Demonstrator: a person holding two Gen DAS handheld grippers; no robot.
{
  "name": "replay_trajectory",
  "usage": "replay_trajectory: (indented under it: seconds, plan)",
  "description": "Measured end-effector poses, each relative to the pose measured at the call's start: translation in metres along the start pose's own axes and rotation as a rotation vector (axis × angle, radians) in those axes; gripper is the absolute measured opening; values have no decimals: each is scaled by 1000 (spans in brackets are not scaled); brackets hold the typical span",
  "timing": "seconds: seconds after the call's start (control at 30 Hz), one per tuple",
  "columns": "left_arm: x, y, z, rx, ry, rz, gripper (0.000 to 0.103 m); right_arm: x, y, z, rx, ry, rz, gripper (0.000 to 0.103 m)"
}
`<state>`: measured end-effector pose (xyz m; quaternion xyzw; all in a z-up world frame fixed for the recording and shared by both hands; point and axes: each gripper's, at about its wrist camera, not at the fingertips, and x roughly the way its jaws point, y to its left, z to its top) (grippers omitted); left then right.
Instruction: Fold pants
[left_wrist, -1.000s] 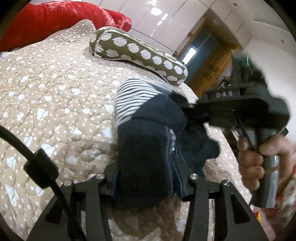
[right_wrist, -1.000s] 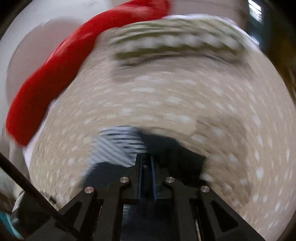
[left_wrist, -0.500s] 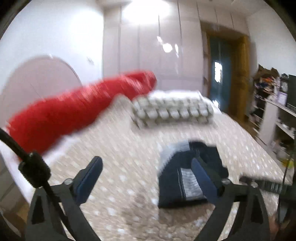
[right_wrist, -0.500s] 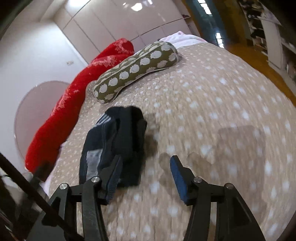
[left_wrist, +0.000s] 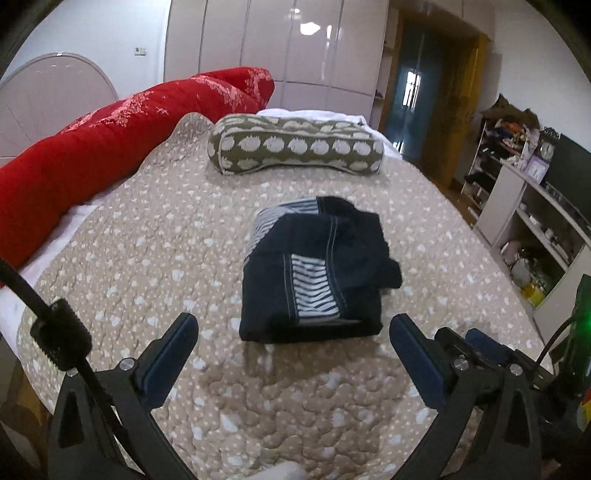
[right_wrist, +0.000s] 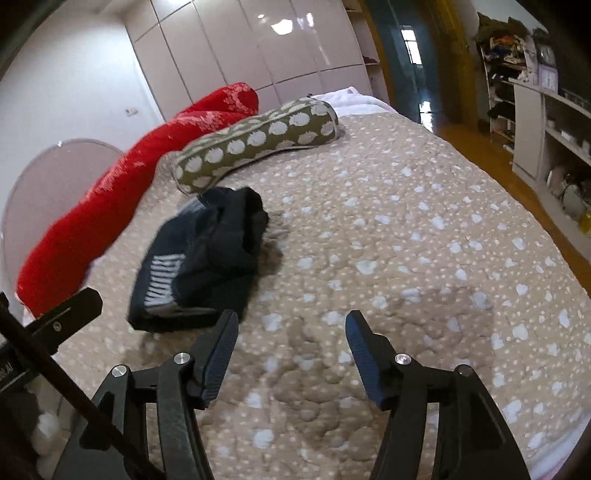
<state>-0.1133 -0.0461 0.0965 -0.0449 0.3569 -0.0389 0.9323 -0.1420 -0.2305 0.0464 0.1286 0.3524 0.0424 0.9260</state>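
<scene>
The dark navy pants (left_wrist: 317, 273) with white striped panels lie folded in a compact bundle on the beige quilted bed (left_wrist: 147, 258). They also show in the right wrist view (right_wrist: 207, 258), left of centre. My left gripper (left_wrist: 293, 354) is open and empty, held back from the near edge of the bundle. My right gripper (right_wrist: 288, 350) is open and empty, to the right of the bundle and nearer than it. Part of the right gripper shows at the right edge of the left wrist view (left_wrist: 480, 350).
A green bolster with white spots (left_wrist: 295, 147) lies across the far end of the bed. A red quilt (left_wrist: 92, 147) runs along the left side. Shelves with clutter (left_wrist: 535, 206) stand on the right, past the bed's edge. A doorway (left_wrist: 417, 92) is behind.
Both grippers let go of the pants, opened and pulled back. The bundle now rests on the bed by itself.
</scene>
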Motion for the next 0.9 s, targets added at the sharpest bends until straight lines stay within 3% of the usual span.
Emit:
replay_trajectory:
  seconds: [0.43,0.9]
  plan:
    - [19,19,-10,-36,71,4,103,23,16,-7,-45,58,-9,65]
    - [29,31,-13,-55,97,17,103,28,34,-12,-107,70,-15,69]
